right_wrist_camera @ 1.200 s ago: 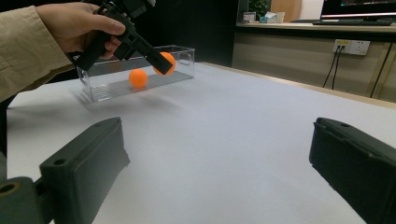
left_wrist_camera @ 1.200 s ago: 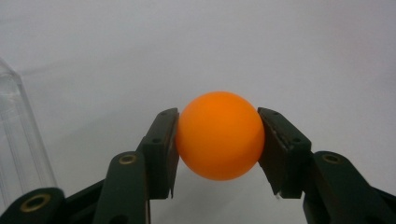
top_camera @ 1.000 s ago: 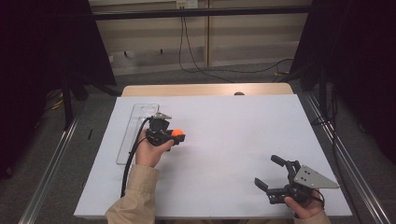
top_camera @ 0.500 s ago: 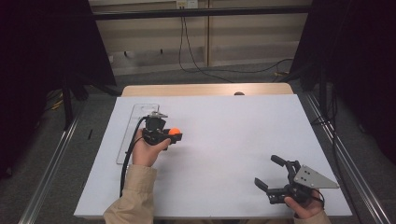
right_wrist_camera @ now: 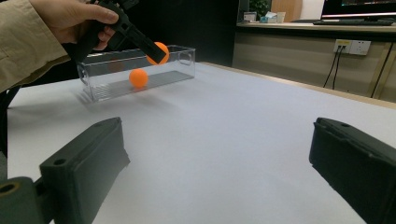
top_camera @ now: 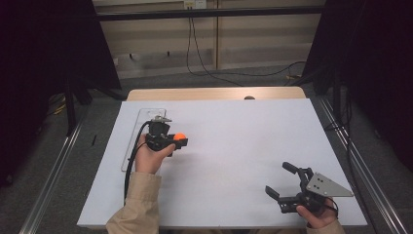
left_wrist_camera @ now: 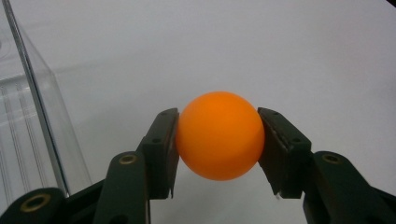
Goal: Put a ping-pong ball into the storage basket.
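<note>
Left gripper (left_wrist_camera: pixel 218 154) clenched on an orange ping-pong ball (left_wrist_camera: pixel 219 135), 1 pad on each side at its widest part so it can't roll out. Ball is held off the white tabletop (top_camera: pixel 234 146), just beside the clear plastic bin (right_wrist_camera: pixel 135 74); likely about to go in. A 2nd orange ball (right_wrist_camera: pixel 138 78) already lies in that bin. Right gripper (top_camera: pixel 287 183) released, jaws wide, nothing between them, parked near the tabletop's front right edge, well clear of the carry.
</note>
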### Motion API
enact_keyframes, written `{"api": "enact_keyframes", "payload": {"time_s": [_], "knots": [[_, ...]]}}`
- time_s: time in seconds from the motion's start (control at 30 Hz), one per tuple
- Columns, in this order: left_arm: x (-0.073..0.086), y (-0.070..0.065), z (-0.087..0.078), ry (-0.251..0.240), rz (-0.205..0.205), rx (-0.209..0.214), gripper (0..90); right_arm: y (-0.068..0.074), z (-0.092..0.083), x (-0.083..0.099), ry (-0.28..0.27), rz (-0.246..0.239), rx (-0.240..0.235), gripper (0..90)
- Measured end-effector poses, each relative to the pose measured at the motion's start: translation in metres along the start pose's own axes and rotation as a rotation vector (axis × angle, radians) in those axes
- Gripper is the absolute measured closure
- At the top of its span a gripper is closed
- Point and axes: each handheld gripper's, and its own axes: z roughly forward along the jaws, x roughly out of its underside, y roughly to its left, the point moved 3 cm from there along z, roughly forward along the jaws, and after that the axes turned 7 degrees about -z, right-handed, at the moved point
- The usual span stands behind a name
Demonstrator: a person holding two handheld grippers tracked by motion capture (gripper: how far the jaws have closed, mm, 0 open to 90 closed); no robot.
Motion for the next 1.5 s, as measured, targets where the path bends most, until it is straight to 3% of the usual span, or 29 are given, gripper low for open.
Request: {"api": "enact_keyframes", "payload": {"time_s": [1.5], "knots": [[-0.002,0.009,-0.018,-0.028,-0.027,-0.007,50.9,0.0,0.0,0.0,-0.002,-0.001,0.0,2.9]]}}
